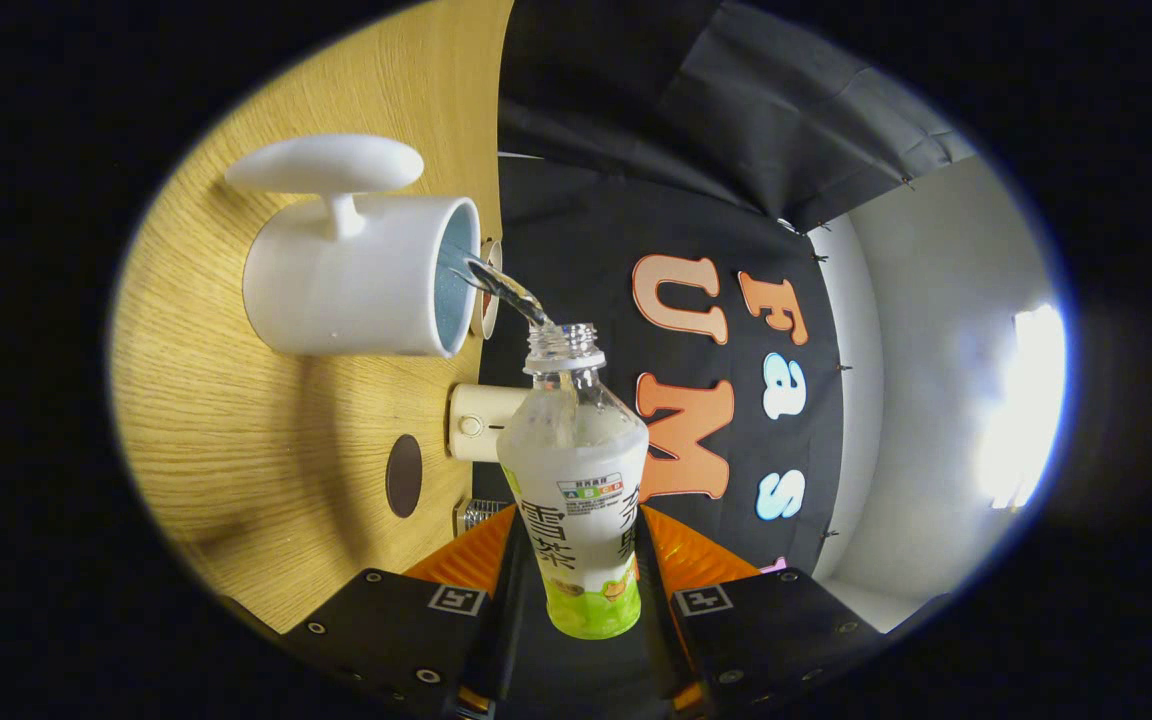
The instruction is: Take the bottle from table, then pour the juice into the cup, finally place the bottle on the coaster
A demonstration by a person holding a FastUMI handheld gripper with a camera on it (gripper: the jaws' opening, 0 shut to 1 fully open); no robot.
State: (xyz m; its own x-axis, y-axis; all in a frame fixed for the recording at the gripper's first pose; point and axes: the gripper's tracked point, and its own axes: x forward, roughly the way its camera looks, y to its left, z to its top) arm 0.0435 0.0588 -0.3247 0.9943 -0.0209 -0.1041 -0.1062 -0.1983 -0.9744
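1. My tongs (576, 585) are pinching the bottle (576, 470): one finger presses on each side of its lower body, so it sits clamped between them with its base nearest me and its neck pointing away.
2. I hold the whole tool rolled over on its side, so the wooden table (236, 430) stands up like a wall along one side and the bottle lies roughly level.
3. The bottle is clear plastic with a white and green printed wrap; its cap is off and the threaded mouth is open. I can see a little liquid and bubbles gathered in the shoulder just behind the neck.
4. A thin stream of juice (506, 290) leaves the mouth and runs across the short gap into the cup (361, 275).
5. The cup is a white mug with a bluish inside, standing on the table just beyond the bottle's mouth, its opening turned toward the stream. The bottle's neck is close to the rim but not touching it.
6. A white mushroom-shaped piece (326, 170) juts out from the cup's side, joined by a short stem.
7. A dark round coaster (403, 475) lies flat on the table, near my fingers and apart from the cup.
8. A small cream-coloured box (481, 422) with a round button shows at the table's edge, partly behind the bottle.
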